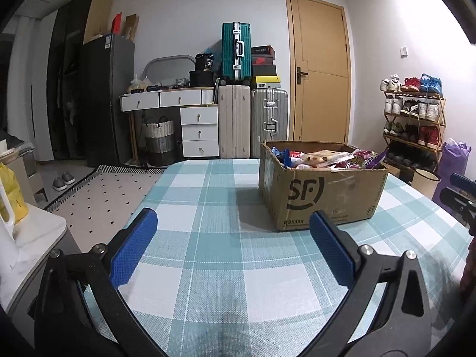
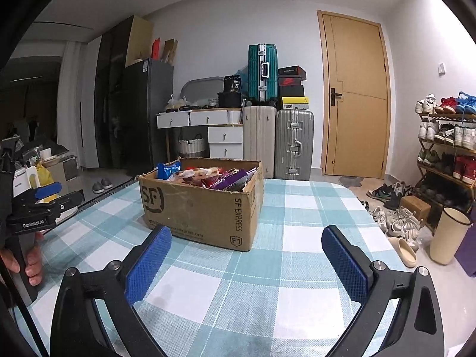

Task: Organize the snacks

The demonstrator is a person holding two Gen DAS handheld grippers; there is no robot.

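Filling the cardboard box (image 2: 202, 208), snack packets (image 2: 214, 178), labels unreadable, lower ones hidden.

Even indoor light, sharp focus; strong fisheye bending with black corners; soft shadows on the tablecloth (image 1: 208, 267)

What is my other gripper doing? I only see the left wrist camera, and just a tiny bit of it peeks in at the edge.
Observer: The right gripper is open, its fingers wide apart above the checked tablecloth, holding nothing.
Operator: What's on the box side facing it?
Observer: That side of the cardboard box reads SF EXPRESS.
Operator: Is anything on the floor past the table?
Observer: Yes: shoes and a beige slipper lie there.
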